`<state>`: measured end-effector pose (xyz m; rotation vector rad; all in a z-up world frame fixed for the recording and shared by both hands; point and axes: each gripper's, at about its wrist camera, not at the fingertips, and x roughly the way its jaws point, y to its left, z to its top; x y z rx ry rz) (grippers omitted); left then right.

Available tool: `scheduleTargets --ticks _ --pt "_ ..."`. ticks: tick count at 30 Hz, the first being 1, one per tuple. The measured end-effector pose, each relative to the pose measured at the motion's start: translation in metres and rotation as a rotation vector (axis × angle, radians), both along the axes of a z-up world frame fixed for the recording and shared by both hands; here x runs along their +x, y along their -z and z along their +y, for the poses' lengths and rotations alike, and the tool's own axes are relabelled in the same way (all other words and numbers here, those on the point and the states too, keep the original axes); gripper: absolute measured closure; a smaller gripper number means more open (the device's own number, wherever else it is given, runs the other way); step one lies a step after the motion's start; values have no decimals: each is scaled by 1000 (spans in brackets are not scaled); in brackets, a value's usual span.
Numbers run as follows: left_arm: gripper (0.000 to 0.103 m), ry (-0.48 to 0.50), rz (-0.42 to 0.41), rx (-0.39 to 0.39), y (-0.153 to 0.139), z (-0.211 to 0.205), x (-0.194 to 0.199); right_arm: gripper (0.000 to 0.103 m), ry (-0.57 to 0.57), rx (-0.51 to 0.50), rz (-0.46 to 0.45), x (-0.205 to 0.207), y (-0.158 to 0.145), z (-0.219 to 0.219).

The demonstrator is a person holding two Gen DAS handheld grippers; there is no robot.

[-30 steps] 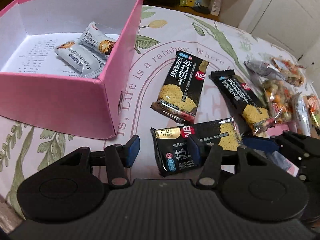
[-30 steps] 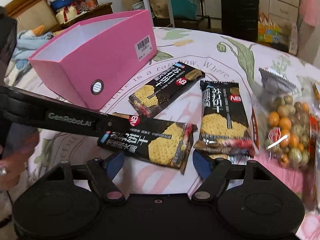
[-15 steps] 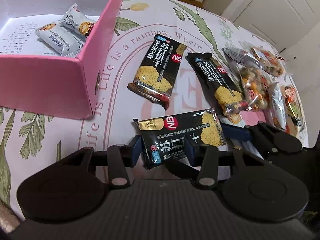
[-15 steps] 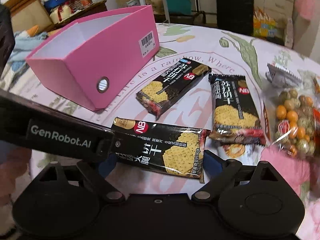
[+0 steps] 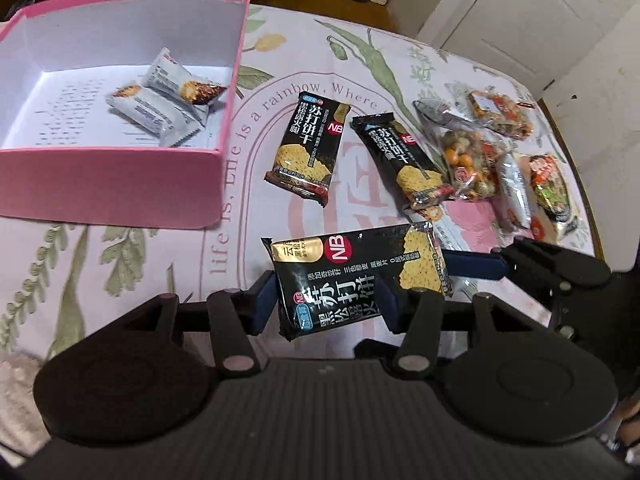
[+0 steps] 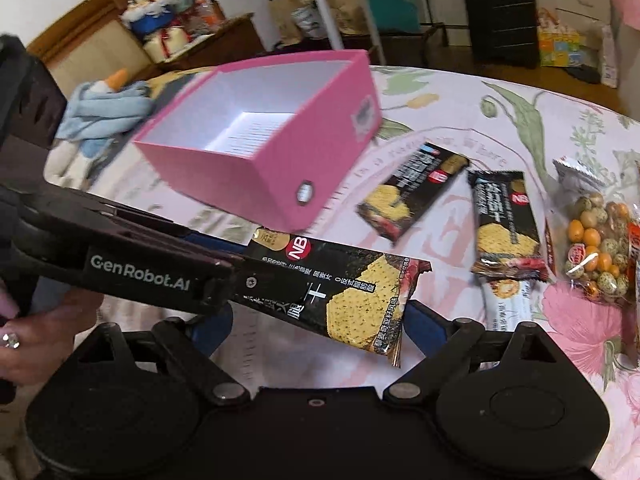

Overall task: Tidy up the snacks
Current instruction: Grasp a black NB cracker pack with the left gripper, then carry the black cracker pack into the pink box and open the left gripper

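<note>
While clamped in the left tool point(image 5: 326, 300), hangs above the worktop point(image 5: 160, 256): black cracker packet point(image 5: 356, 276), just right of the pink box point(image 5: 120, 184). Spread wide beneath that packet, touching nothing: right tool point(image 6: 318, 320).

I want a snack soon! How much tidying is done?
Two white packets already lie in the pink box. The left gripper holds one black cracker pack off the table. Two more cracker packs and the nut bags still wait on the tablecloth.
</note>
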<state>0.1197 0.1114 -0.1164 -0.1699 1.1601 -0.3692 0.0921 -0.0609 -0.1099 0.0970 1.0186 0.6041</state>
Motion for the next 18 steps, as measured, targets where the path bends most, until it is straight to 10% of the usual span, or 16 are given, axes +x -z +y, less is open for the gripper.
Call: scheduleTargets --ticks 18 --pt "52 43 -155 91 -77 41 -28 36 -166 -14 -75 -3 -56 33"
